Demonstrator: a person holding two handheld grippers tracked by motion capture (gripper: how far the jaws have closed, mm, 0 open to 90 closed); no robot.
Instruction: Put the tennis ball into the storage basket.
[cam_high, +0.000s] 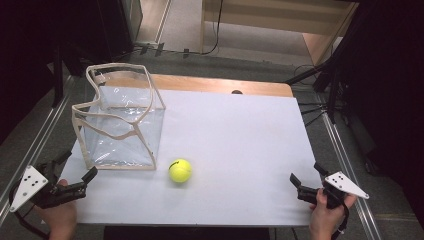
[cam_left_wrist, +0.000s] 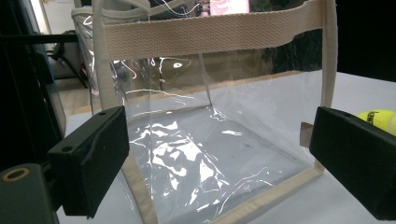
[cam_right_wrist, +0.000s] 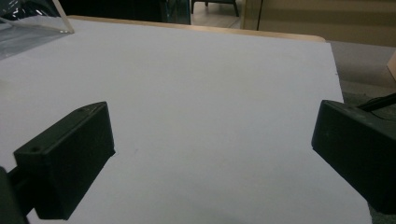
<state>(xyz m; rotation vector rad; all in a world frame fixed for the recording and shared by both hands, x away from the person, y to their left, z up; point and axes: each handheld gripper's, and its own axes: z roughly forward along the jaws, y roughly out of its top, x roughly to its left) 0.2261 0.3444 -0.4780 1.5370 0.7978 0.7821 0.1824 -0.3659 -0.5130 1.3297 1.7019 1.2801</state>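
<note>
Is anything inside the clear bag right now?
No. The clear bag stands empty, its floor visible through the plastic; the tennis ball lies outside on the table.

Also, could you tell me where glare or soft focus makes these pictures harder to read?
High view: even light, mild sheen on the clear bag, dark room edges. Left gripper view: bright white reflections streak the bag's plastic, and the tennis ball at the edge looks soft. Right gripper view: dim, with both black jaws blurred up close above the white table sheet.

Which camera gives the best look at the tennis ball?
The high view: the whole ball lies in the open beside the clear bag. The left gripper view catches only a sliver at its right edge, behind a jaw.
</note>
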